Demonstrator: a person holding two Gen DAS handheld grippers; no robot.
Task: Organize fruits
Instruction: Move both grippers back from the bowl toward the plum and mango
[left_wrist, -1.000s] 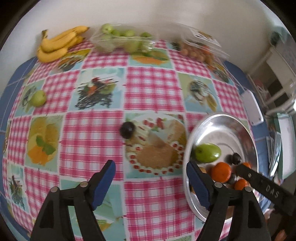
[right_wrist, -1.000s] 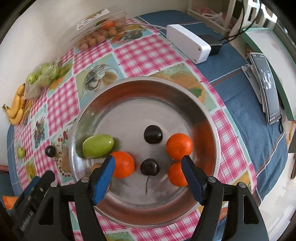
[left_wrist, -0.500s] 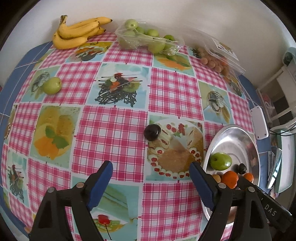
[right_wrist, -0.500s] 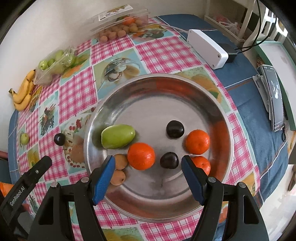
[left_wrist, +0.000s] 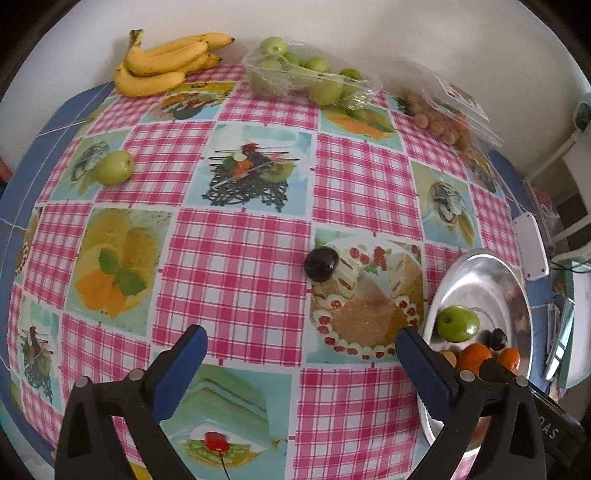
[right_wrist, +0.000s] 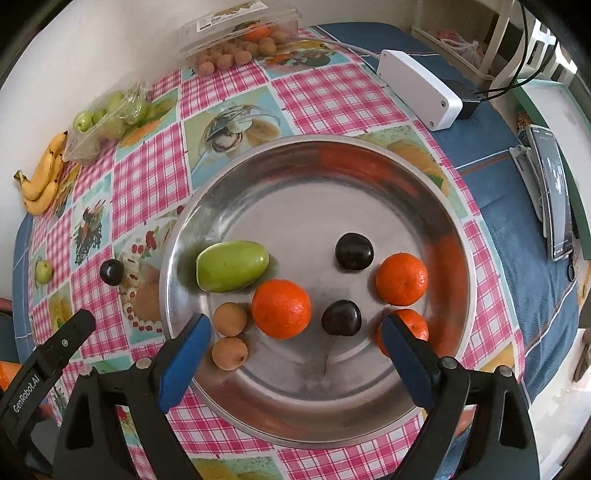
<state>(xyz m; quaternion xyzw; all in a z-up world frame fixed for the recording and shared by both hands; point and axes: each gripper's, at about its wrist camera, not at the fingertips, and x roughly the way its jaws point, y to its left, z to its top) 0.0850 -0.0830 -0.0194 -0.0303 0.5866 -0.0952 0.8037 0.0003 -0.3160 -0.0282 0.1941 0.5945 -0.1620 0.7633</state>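
Observation:
A dark plum (left_wrist: 321, 264) lies loose on the checked tablecloth, ahead of my open, empty left gripper (left_wrist: 301, 354); it also shows in the right wrist view (right_wrist: 111, 272). A steel bowl (right_wrist: 317, 177) holds a green fruit (right_wrist: 232, 265), three oranges (right_wrist: 281, 308), two dark plums (right_wrist: 353, 251) and two small tan fruits (right_wrist: 229, 319). My right gripper (right_wrist: 295, 345) is open and empty, raised over the bowl's near side. A loose green apple (left_wrist: 115, 167) lies at the far left. The bowl (left_wrist: 484, 273) is at the right in the left wrist view.
Bananas (left_wrist: 166, 64), a bag of green apples (left_wrist: 306, 75) and a clear box of small tan fruits (left_wrist: 443, 118) line the far edge by the wall. A white adapter (right_wrist: 421, 88) and a phone (right_wrist: 554, 192) lie on the blue cloth right of the bowl.
Both grippers have pulled back and up, so more of the table and bowl is in view. The left gripper has swung left, away from the bowl. No fruit has moved.

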